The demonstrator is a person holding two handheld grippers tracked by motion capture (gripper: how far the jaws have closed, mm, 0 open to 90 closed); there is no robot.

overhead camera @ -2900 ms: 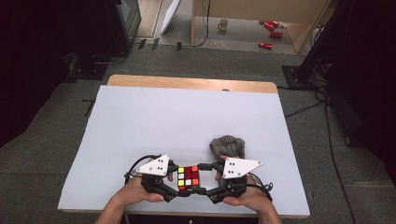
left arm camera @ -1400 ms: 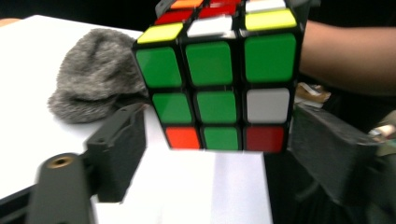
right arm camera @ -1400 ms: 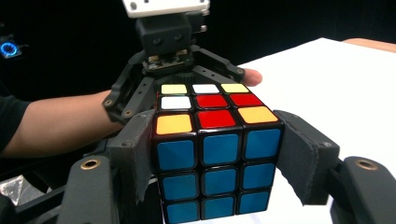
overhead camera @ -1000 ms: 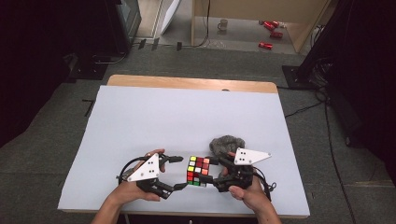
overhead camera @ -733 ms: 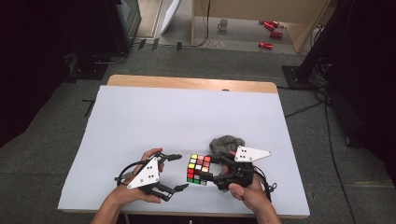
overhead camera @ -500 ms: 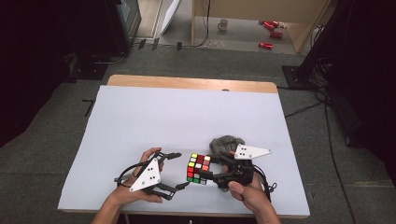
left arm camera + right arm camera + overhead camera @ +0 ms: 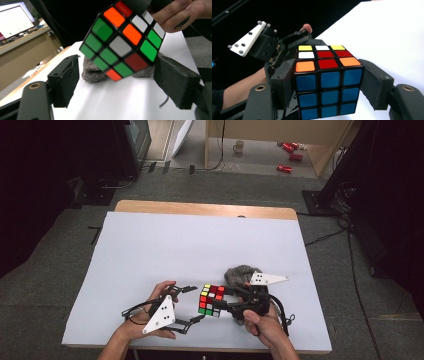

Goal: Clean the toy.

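— Gripping what, exactly, on your right side?

— I am clamping the puzzle cube (image 7: 328, 83) with my right gripper (image 7: 328, 87); its two padded jaws are pressing on opposite side faces, with the all-blue face turned toward that gripper's camera and a mixed yellow, white, red and orange face on top. The cube's lower edge is running off the bottom of the right gripper view, so I am not seeing what is under it there.

— And the left?

— My left gripper (image 7: 115, 85) is standing wide open and holding nothing. The cube (image 7: 122, 40) is hanging tilted, one corner down, beyond and between the spread pads, touching neither of them. Its top corner is being covered by something dark that I am not able to make out, and fingers (image 7: 172, 17) of my right hand are showing just behind it.

— Where is all this over the table?

— In the high view the cube (image 7: 212, 300) is sitting near the front edge of the white table (image 7: 200, 245), at the tips of my right gripper (image 7: 226, 301), with my left gripper (image 7: 194, 304) just beside it on the other side. Whether the cube is touching the tabletop, I am not able to tell.

— Anything behind it?

— A grey fuzzy lump (image 7: 239, 275) is lying right behind my right gripper; the gripper's white plate is hiding part of it, and the cube is blocking its middle in the left gripper view.
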